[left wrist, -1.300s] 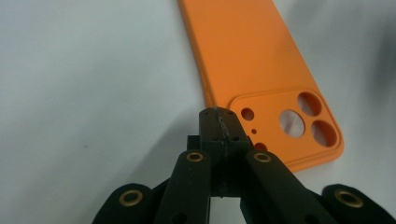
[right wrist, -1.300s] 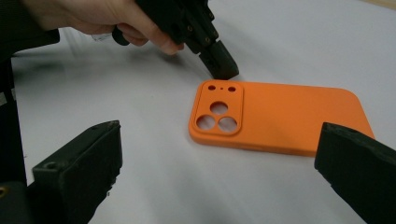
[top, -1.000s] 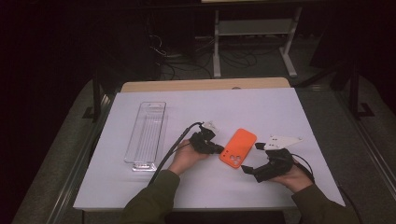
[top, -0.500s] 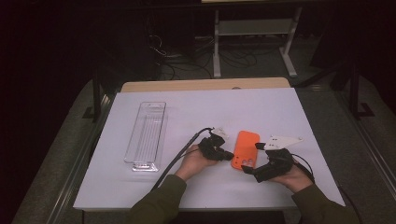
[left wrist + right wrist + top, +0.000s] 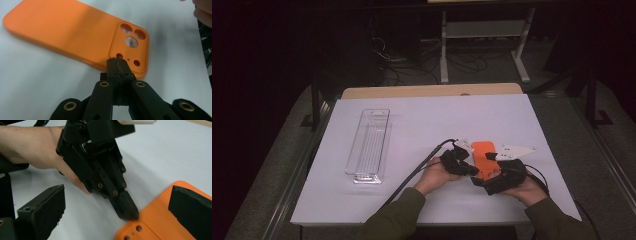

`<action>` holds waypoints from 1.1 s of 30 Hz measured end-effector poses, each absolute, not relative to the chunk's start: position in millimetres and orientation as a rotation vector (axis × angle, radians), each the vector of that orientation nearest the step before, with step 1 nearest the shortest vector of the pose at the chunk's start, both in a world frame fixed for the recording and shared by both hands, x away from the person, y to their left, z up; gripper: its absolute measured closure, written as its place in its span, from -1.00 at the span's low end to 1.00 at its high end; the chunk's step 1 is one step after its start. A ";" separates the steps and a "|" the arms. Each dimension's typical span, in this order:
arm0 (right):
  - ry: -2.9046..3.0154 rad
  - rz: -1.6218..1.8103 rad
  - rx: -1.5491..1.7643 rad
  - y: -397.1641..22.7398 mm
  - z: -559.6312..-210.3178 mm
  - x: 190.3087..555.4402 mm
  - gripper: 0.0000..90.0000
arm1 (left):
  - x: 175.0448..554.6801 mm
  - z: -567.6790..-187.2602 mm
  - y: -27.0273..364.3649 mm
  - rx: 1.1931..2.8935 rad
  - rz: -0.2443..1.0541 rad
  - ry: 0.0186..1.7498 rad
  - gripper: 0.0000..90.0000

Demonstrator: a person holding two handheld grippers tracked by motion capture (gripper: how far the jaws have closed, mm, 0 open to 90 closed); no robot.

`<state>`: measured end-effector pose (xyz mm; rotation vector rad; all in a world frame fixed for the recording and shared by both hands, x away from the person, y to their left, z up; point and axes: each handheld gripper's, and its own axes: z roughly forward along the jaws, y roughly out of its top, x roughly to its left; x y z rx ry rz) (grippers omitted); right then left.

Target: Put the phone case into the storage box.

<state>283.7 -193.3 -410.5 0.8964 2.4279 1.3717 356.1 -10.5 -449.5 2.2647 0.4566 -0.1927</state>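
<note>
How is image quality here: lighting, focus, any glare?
High view: dark surroundings, the white table evenly lit, the clear tray faint. Left gripper view: the orange phone case goes soft toward its far end, with a shadow band across it. Right gripper view: the near jaws are blurred, the left gripper sharper; no glare.

A: Item?
B: Orange phone case (image 5: 67, 30), lying flat on the white table (image 5: 412, 125), back side up, camera cutouts visible at one end.
A: Position?
B: Near front edge, right of centre.

One orange phone case (image 5: 483, 155), one clear tray (image 5: 368, 145) (seemingly empty), two tools.
</note>
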 end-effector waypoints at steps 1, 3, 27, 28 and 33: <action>2.428 1.372 0.896 -193.4 -410.4 283.7 -0.99 | 356.4 -449.2 -13.8 2.265 -0.193 0.449 1.00; 2.426 1.375 0.897 -193.5 -410.3 283.6 -0.99 | 356.5 -449.9 -19.0 2.258 -0.202 0.444 1.00; 2.422 1.369 0.897 -193.7 -410.8 284.1 -1.00 | 353.9 -422.0 53.3 2.201 -0.062 0.462 0.33; 2.422 1.368 0.897 -193.5 -410.8 284.1 -0.99 | 353.2 -420.6 56.3 2.201 -0.052 0.461 0.25; 2.423 1.365 0.898 -193.4 -411.0 284.0 -0.99 | 346.6 -411.8 77.6 2.168 -0.006 0.492 -0.09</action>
